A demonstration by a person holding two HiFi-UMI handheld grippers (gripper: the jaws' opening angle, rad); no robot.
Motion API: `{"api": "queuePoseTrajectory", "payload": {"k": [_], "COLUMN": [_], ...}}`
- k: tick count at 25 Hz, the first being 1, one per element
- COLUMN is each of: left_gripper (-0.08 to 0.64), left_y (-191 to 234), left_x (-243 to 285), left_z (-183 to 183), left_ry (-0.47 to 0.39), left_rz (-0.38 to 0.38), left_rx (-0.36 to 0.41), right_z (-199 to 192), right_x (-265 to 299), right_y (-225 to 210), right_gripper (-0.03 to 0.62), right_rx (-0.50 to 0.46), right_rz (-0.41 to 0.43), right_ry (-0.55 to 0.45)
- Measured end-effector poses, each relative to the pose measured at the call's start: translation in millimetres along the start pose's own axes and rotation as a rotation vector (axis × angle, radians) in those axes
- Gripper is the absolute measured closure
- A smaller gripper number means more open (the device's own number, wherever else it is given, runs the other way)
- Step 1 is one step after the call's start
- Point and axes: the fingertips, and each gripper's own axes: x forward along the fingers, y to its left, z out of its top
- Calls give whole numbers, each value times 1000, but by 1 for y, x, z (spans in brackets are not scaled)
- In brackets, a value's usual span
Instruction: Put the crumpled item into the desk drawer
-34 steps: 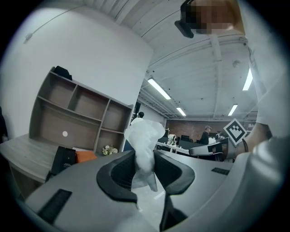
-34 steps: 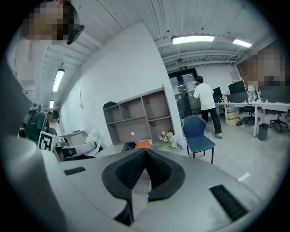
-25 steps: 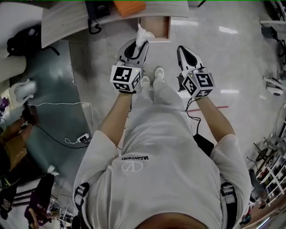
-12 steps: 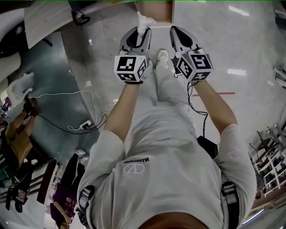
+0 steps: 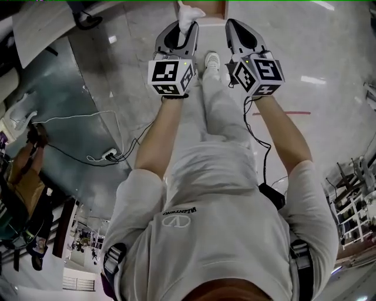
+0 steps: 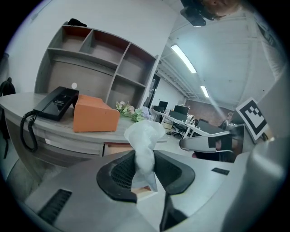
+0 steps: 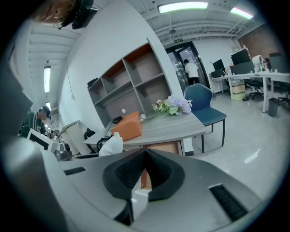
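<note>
Standing here watching: the person has both grippers out in front of them, side by side near the top of the head view, close together but not touching.

The left gripper (image 5: 186,27) has the crumpled tissue (image 5: 188,13) pinched between its fingers (image 6: 117,177). They're partly closed, clamped on the lower half of the wad, and the rest puffs out above the tips as a white tuft. In the left gripper view the tissue (image 6: 144,141) sits dead centre of the frame.

The right gripper (image 5: 232,27) is holding nothing. Its fingers (image 7: 128,174) are pressed together at the tips, and only a sliver of background shows through lower down.

The desk drawer (image 5: 212,7) is pulled open, a brown wooden box at the very top edge of the head view, just right of the tissue. So the tissue isn't in it, it's up in the air at the drawer's left edge. From the right gripper view the drawer (image 7: 159,148) hangs under the grey surface (image 7: 174,127), straight past the closed tips.

On the surface there's an orange box (image 6: 93,115), a black desk phone (image 6: 56,103) at the left and a bunch of flowers (image 7: 172,105). A cubby shelf unit (image 6: 95,59) stands behind and a blue chair (image 7: 201,106) is off to the right.
</note>
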Motion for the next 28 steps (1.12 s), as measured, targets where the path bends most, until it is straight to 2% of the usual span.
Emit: {"api": "queuePoseTrajectory", "payload": {"k": [18,28], "left_gripper": [448,448], "left_y": [26,41], "left_x": [49,70], "left_z": [-54,-83], "left_ry": [65,94], "left_rz": [38,35], "left_rx": [-41,-55], "right_z": [-48,-74], "right_x": [55,82], "right_y": [-26,-34], "right_gripper": [594,594], "right_rx": [54,72], "right_rz": [-17,-40], "right_ry": [39,58]}}
